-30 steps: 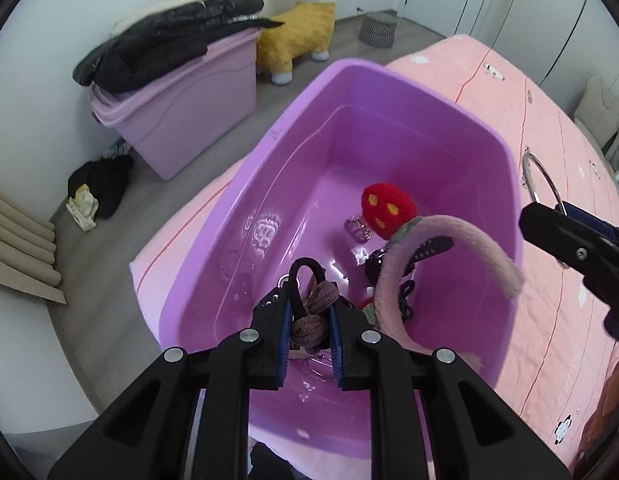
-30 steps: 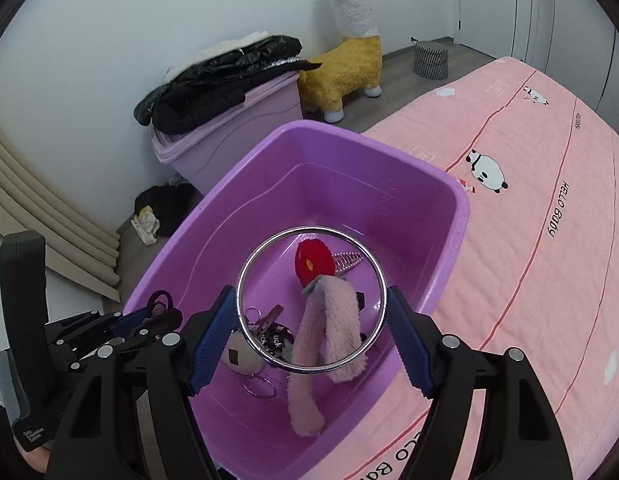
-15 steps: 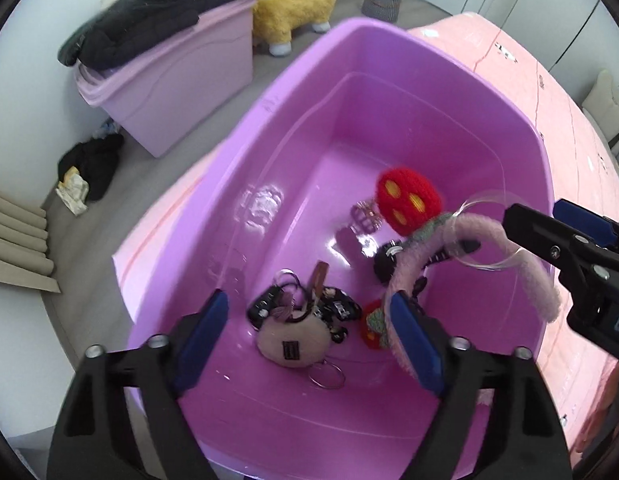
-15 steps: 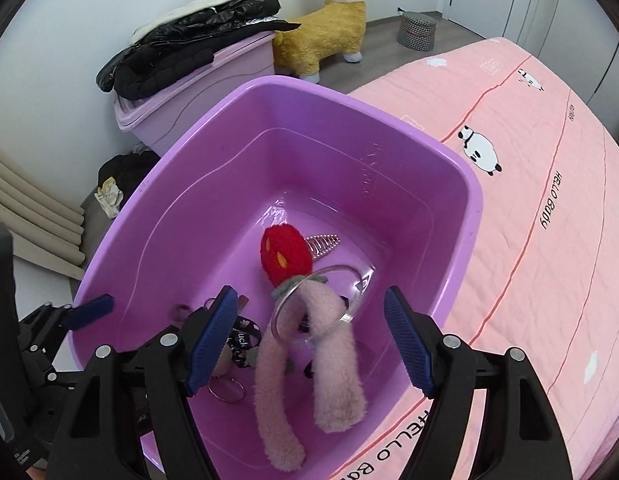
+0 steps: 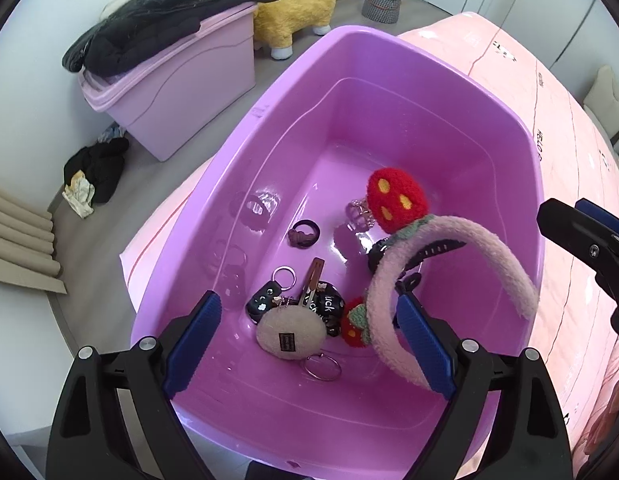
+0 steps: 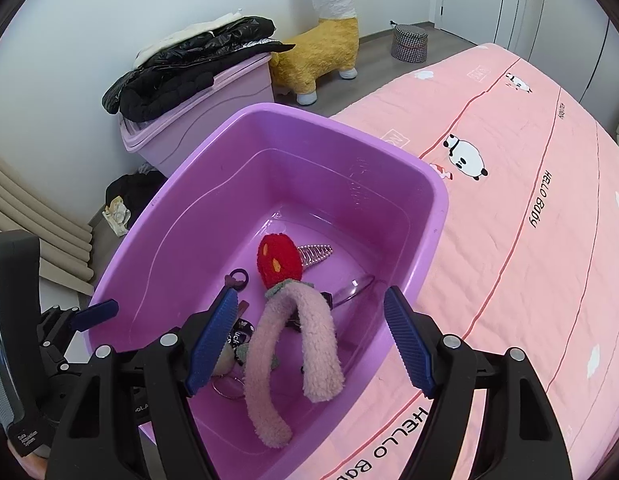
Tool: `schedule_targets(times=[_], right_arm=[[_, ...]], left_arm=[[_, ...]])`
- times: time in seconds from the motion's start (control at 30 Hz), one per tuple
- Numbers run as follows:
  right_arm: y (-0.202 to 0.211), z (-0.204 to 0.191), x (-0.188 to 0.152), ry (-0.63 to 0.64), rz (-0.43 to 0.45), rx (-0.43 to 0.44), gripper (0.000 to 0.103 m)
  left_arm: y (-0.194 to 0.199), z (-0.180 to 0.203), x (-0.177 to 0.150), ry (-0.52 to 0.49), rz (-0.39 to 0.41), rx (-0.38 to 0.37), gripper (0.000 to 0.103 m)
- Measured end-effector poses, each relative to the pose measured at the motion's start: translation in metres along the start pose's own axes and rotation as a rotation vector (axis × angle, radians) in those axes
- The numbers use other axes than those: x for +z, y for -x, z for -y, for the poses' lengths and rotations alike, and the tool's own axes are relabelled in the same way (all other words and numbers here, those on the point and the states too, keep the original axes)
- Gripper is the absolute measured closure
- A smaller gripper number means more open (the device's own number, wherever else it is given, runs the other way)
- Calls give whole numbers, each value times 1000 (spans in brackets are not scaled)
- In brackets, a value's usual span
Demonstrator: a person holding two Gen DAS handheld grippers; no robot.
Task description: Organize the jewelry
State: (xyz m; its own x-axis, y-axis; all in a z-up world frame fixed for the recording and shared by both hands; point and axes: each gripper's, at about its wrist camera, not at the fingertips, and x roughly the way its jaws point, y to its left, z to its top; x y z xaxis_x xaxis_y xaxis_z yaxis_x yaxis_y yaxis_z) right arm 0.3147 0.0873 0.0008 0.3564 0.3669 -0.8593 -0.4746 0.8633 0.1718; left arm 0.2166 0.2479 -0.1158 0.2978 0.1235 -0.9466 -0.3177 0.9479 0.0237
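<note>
A purple plastic bin (image 5: 389, 52) (image 6: 293, 120) stands on the pink bed. Inside lie a fluffy pink headband (image 5: 449, 248) (image 6: 309, 328) with a red mushroom (image 5: 395, 200) (image 6: 277, 258), a dark hair tie (image 5: 303, 234) (image 6: 235, 278), a beige plush keychain (image 5: 289, 336), key rings, a silver hair clip (image 6: 315, 254) and a clear bangle (image 6: 351, 288). My left gripper (image 5: 309, 336) is open and empty above the bin's near end. My right gripper (image 6: 309, 334) is open and empty above the bin's right side.
The pink quilt (image 6: 529, 200) spreads to the right. On the floor to the left stand a lidded pink storage box with a black jacket (image 5: 161, 32) on it, a yellow plush alpaca (image 5: 297, 4) and a checked stool (image 6: 409, 42).
My left gripper opened and dropped the dark hair tie into the bin. My right gripper released the clear bangle, which fell into the bin by the headband.
</note>
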Motion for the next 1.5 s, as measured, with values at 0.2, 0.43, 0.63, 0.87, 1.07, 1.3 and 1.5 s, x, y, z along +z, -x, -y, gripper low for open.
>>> schedule_targets(times=[0.2, 0.43, 0.63, 0.87, 1.07, 1.3, 1.5], right_arm=[[10, 0, -5, 12, 10, -15, 31], [24, -1, -13, -19, -11, -21, 31], [51, -3, -28, -67, -20, -28, 31], [106, -7, -38, -116, -10, -43, 31], [149, -10, -45, -150, 8, -51, 31], [176, -20, -55, -164, 4, -67, 31], [185, -28, -62, -167, -3, -86, 31]], left_arm=[[13, 0, -1, 18, 4, 10, 15], [41, -4, -4, 44, 56, 82, 7], [79, -3, -8, 65, 68, 111, 7], [141, 7, -13, 65, 103, 110, 7], [187, 14, -14, 62, 128, 73, 7], [219, 28, -20, -6, 155, 48, 7], [229, 27, -26, -19, 164, 41, 7]])
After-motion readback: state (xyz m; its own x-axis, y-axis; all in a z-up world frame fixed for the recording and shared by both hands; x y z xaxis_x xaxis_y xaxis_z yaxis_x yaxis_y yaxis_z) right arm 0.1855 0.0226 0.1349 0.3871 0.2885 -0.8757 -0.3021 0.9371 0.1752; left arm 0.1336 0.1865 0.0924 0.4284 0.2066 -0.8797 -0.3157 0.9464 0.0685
